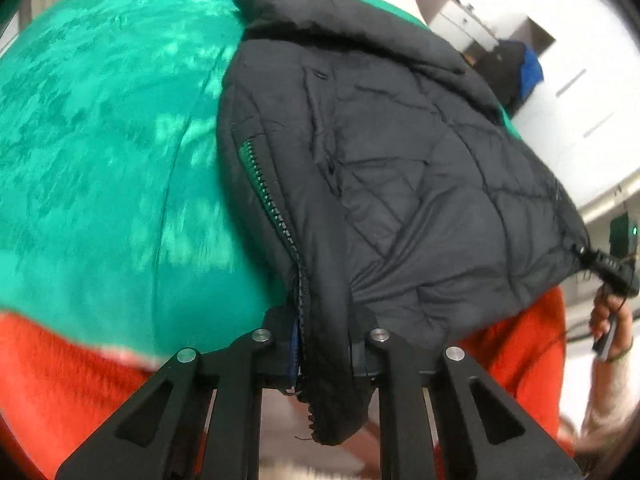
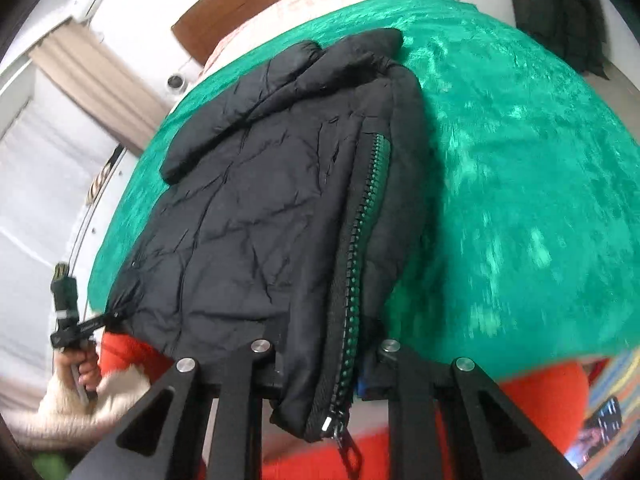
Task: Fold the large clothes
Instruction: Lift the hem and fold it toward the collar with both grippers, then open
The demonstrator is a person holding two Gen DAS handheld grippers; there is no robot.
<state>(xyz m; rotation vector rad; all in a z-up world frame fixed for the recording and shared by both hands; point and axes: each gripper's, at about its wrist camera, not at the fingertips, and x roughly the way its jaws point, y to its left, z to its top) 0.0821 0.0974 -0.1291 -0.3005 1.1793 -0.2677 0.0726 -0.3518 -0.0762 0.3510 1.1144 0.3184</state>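
Note:
A black quilted jacket lies folded on a green blanket, collar at the far end, zipper along one side. My left gripper is shut on the jacket's near hem at the zipper corner. My right gripper is shut on the hem of the same jacket next to the zipper and its pull. Each gripper also shows in the other's view, clamped on the opposite hem corner: the right one in the left wrist view, the left one in the right wrist view.
The green blanket covers a bed over an orange cover. A wooden headboard and pillow stand at the far end. White cabinets and dark hanging clothes are beside the bed.

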